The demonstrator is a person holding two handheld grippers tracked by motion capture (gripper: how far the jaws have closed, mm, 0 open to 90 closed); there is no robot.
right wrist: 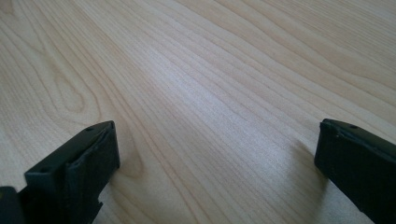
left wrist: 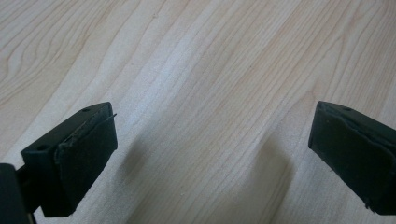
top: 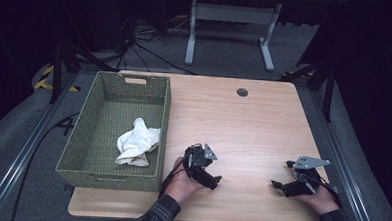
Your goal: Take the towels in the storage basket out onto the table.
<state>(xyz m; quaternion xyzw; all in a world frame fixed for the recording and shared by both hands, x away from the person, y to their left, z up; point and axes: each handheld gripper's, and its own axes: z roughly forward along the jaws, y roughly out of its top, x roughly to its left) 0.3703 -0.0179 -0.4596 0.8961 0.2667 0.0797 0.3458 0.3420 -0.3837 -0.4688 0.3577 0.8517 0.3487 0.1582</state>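
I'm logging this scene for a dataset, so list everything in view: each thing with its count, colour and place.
Woven rectangular basket: one, green, left part of the table.
Crumpled cloth: one, white, inside the basket, toward its near right side.
Wooden table: one, light wood, centre.
Round cable hole: one, dark, far side of the tabletop.
Metal desk frame: one, grey, on the floor beyond the table.
Left gripper: one, black, near edge beside the basket, jaws open.
Right gripper: one, black, near right edge, jaws open.

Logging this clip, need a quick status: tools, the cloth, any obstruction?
Left tool open, empty, low over table. Right tool open, empty, near front right edge. White cloth crumpled inside green basket. Nothing between tools.
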